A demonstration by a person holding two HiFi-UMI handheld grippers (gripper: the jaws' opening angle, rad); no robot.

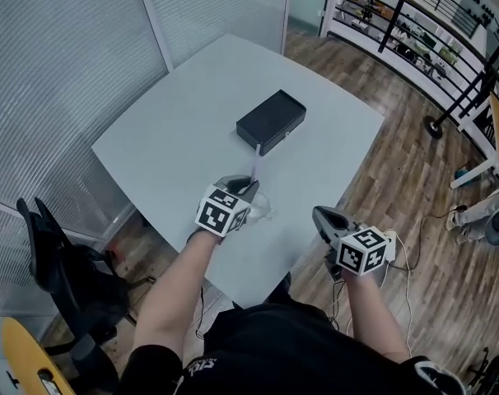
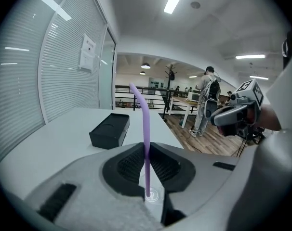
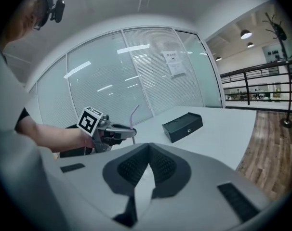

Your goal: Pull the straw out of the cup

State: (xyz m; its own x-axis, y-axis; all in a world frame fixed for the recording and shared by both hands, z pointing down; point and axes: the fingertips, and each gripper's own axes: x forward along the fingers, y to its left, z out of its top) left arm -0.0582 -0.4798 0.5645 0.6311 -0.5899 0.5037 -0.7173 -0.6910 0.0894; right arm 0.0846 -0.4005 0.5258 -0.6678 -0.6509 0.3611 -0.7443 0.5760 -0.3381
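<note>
Near the table (image 1: 175, 138) front edge, left gripper (image 1: 246, 187) pinching the purple straw (image 1: 256, 164), clear cup (image 1: 263, 206) faint and half hidden beneath, right gripper (image 1: 322, 217) closed on nothing off the edge, black box (image 1: 271, 120) beyond, open tabletop either side.

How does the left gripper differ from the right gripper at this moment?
The left gripper holds the purple straw between its jaws; the right gripper has its jaws together on nothing. The left gripper is over the table, by the cup; the right gripper is past the table's edge, over the floor. Both have their jaws drawn together.
</note>
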